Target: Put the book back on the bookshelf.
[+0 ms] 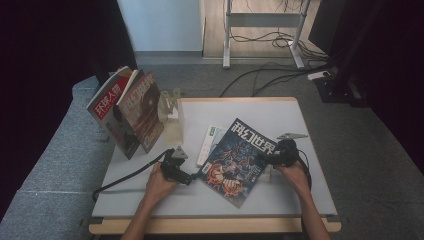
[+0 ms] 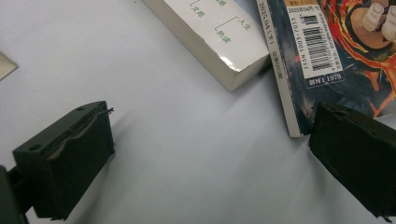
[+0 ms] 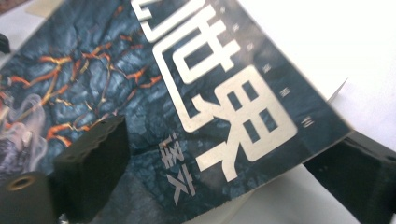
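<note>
Forearms enter at six o'clock, each hand holding a claw. Between them on the white worktop (image 1: 280,112) lies the magazine (image 1: 236,161), dark blue with orange cracks and large pale characters, tilted, overlapping a white book (image 1: 209,142). Left claw (image 1: 189,177) gapes wide at its nine o'clock corner; right claw (image 1: 264,159) straddles its three o'clock edge, one jaw above, one below, not visibly pinching

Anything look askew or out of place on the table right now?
The dark magazine lies skewed to the table edges, overlapping the white book. The right gripper is at its corner, which looks lifted, jaws apart; the open left gripper sits at its opposite corner. No damage visible.
</note>
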Motion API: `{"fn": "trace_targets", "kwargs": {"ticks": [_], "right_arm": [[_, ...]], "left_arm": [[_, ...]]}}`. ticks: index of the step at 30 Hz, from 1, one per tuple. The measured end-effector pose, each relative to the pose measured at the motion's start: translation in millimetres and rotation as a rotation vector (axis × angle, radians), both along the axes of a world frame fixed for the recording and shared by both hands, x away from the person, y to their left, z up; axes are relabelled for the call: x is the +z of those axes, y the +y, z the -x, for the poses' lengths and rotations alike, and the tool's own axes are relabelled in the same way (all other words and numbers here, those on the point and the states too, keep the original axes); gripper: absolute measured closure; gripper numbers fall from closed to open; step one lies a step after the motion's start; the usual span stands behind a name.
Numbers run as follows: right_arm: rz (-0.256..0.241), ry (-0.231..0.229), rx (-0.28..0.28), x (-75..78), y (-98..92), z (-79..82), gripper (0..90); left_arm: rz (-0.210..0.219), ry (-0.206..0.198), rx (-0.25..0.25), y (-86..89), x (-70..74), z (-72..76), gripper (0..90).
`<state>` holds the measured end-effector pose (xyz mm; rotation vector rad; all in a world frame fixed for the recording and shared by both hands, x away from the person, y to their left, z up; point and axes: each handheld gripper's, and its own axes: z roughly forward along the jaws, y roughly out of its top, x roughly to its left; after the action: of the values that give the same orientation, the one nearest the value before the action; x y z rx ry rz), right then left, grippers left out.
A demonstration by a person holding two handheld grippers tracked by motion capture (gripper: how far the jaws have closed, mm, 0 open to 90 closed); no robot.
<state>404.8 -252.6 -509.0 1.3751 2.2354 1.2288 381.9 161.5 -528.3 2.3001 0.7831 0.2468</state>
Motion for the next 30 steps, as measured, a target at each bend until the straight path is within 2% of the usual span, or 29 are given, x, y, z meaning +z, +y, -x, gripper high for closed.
{"fn": "trace_targets", "kwargs": {"ticks": [2, 4, 6, 10, 13, 18, 30], "right_arm": [[-0.012, -0.021, -0.001, 4.9, -1.4, 1.1, 15.4], [-0.012, -0.036, -0.008, 9.9, -2.1, 1.9, 24.3], [0.007, -0.061, -0.01, 16.9, -3.3, 3.0, 38.9], [0.029, -0.084, -0.022, 28.7, -6.9, 4.3, 60.1], [0.036, -0.091, -0.022, 34.7, -6.2, 5.6, 69.1], [0.042, -0.123, 0.0, 45.5, -1.4, 10.4, 74.8], [0.06, -0.207, 0.073, 75.5, 18.8, 17.5, 78.6]], "left_arm": [[0.0, 0.0, 0.0, 0.0, 0.0, 0.0, 0.0], [0.0, 0.001, 0.0, 0.2, 0.1, -0.1, 0.0], [0.001, 0.002, 0.0, 0.3, 0.0, -0.1, 0.0], [0.002, 0.002, 0.0, 0.3, 0.0, -0.2, 0.0], [0.005, 0.004, 0.0, 0.6, 0.0, -0.2, 0.0], [0.029, 0.017, -0.002, 3.4, 0.3, -1.3, 0.0], [0.014, 0.01, -0.055, 4.0, 2.2, 2.0, 1.7]]}}
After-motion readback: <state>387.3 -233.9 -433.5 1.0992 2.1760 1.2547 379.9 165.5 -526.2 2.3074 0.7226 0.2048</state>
